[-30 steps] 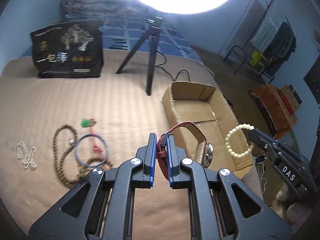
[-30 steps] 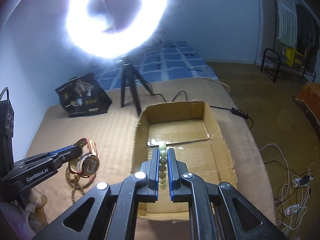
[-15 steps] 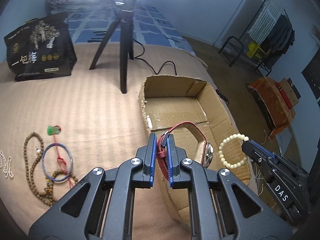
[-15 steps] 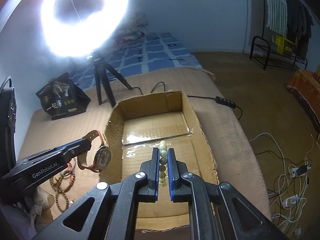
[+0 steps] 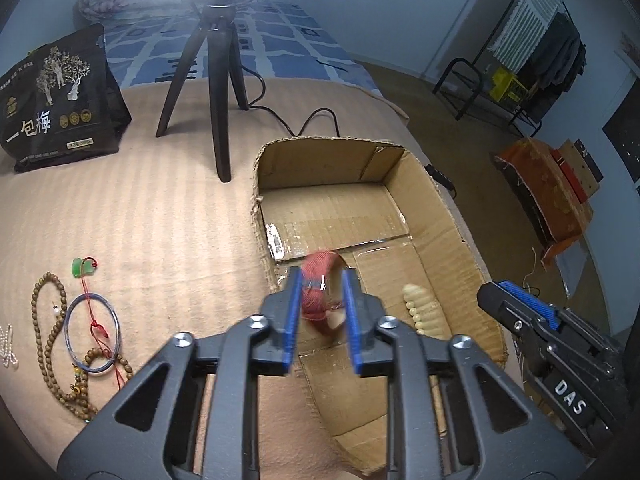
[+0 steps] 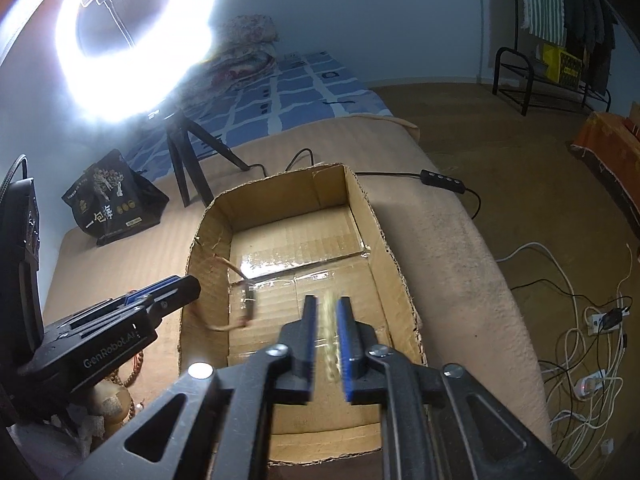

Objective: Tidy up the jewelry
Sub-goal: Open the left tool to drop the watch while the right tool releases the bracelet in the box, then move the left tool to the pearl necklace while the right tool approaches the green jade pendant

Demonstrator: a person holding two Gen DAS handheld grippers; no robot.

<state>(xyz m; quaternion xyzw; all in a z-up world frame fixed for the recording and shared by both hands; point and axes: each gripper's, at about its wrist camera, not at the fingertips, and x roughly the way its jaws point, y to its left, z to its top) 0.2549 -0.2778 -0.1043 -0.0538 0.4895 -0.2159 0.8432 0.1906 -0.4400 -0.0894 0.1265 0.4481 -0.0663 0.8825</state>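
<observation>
My left gripper (image 5: 322,280) hangs over the near left part of the open cardboard box (image 5: 320,160), its jaws opening. The red-strapped watch (image 5: 318,300) is a blur between the blue pads, loose and dropping. In the right wrist view the same watch (image 6: 246,300) shows falling inside the box (image 6: 280,192), beside the left gripper (image 6: 188,284). My right gripper (image 6: 327,302) is over the box's near end, jaws opening, with the cream bead bracelet (image 6: 330,332) blurred in the gap, free of the pads. That bracelet (image 5: 420,308) appears mid-fall near the right gripper (image 5: 496,292).
Left of the box, on the tan bedcover, lie a brown bead necklace (image 5: 44,320), a blue bangle (image 5: 92,332), a green pendant on red cord (image 5: 82,268) and a pearl piece (image 5: 6,344). A tripod (image 5: 220,100) with its ring light (image 6: 136,32) and a black bag (image 5: 56,100) stand behind.
Both grippers came further over the box and down a little. Each was shut on its piece; now the jaws have parted and the watch and bead bracelet are falling.
</observation>
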